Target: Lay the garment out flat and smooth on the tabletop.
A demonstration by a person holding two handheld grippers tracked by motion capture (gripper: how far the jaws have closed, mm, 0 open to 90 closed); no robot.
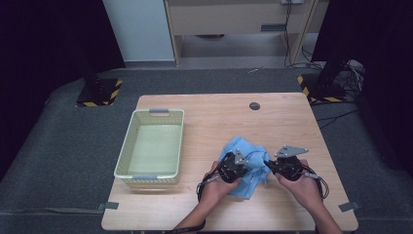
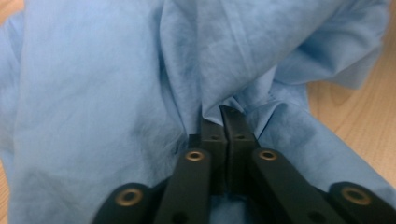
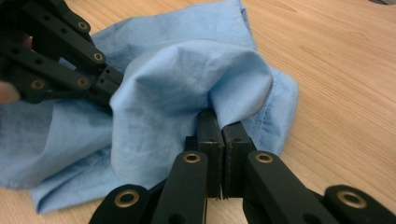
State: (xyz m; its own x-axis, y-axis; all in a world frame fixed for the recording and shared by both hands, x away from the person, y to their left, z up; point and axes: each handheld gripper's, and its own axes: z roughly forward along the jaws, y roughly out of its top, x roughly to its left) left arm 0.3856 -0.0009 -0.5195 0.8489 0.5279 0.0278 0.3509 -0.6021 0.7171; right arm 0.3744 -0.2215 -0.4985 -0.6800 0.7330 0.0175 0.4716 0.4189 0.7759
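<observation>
Wooden table (image 1: 292, 122), lower middle of the frame: your crumpled light-blue cloth (image 1: 251, 168) sits bunched and wrinkly. Left gripper (image 2: 223, 109) and right gripper (image 3: 219, 116) each look pinched shut on a fold, tips probably buried in fabric.

Both grippers are matte black linkage builds: flat black bars pinned with brass-ringed rivets, ending in two blocky black jaws with small screw holes near the tips. The left gripper (image 1: 233, 167) and the right gripper (image 1: 287, 165) each carry a grey three-cornered plate on top, dotted with little holes, and a thin black cable loops off the back of each toward 6 o'clock. The forearms are bare, no sleeves, with a dark strap at the left forearm's 6 o'clock end.
</observation>
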